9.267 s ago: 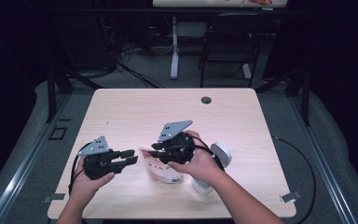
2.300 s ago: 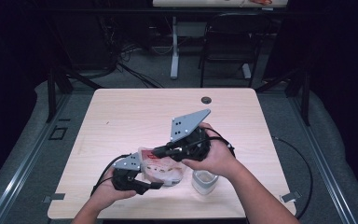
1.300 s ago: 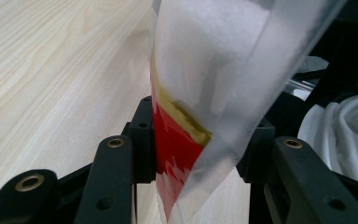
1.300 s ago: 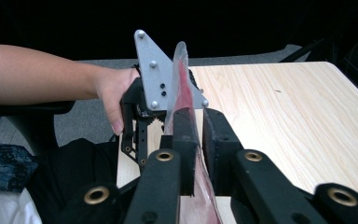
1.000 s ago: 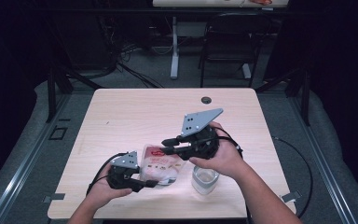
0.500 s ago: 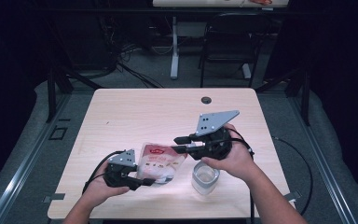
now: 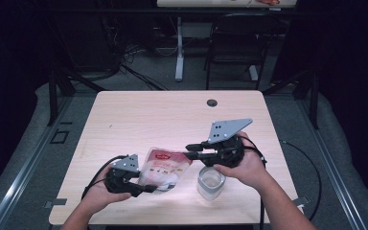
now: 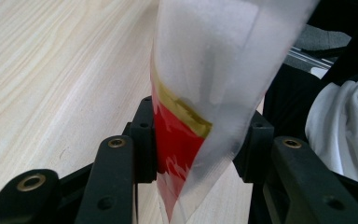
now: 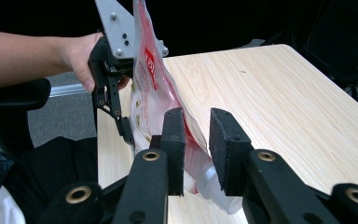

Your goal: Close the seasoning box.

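Since the earlier frame the right gripper [image 7: 191, 149] has travelled rightward and its jaws have just been closing, though they stand parted with no pad yet pressing the pouch [image 7: 163, 167]. That pouch is held tilted just left of the clear cup [image 7: 211, 181], its long axis rising toward the right gripper's fingertips. The left gripper [image 7: 146, 188] pinches its lower corner [image 8: 179, 154]; the right is nearer the top edge.

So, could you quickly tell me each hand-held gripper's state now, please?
Left hand-held gripper: shut on the pouch.
Right hand-held gripper: open, holding nothing.
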Demonstrator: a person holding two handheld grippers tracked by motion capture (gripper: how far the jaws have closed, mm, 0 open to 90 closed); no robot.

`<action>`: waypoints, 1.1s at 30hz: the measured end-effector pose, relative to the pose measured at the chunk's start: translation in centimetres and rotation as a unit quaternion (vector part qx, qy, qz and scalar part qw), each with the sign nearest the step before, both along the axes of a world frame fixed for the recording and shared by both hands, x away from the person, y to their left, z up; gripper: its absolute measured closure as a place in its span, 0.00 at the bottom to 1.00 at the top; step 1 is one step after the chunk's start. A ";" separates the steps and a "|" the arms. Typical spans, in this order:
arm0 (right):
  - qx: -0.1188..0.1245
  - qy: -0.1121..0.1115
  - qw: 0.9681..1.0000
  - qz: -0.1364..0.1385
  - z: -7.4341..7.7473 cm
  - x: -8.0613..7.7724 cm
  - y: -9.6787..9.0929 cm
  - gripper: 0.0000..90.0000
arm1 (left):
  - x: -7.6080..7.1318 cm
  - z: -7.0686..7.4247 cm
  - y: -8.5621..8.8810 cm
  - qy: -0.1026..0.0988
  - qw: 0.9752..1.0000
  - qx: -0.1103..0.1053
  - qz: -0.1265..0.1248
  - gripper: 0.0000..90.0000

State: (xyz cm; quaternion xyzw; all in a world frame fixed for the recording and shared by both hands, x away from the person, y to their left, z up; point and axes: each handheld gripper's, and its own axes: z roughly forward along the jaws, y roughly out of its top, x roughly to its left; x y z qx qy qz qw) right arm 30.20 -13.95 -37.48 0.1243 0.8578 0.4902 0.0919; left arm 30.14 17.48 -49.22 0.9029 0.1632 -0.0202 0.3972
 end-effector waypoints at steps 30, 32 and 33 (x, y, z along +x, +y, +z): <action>0.001 0.008 1.000 0.000 -1.4 -0.5 -1.0 0.96 | -0.3 1.4 0.2 0.006 0.999 0.048 -0.003 0.66; 0.001 0.009 1.000 -0.001 -1.6 -0.5 -1.1 0.97 | -0.3 1.5 0.2 0.006 0.999 0.050 -0.005 0.66; 0.002 0.010 1.000 -0.002 -1.6 -0.5 -1.1 0.97 | -0.3 1.6 0.2 0.006 0.999 0.053 -0.005 0.66</action>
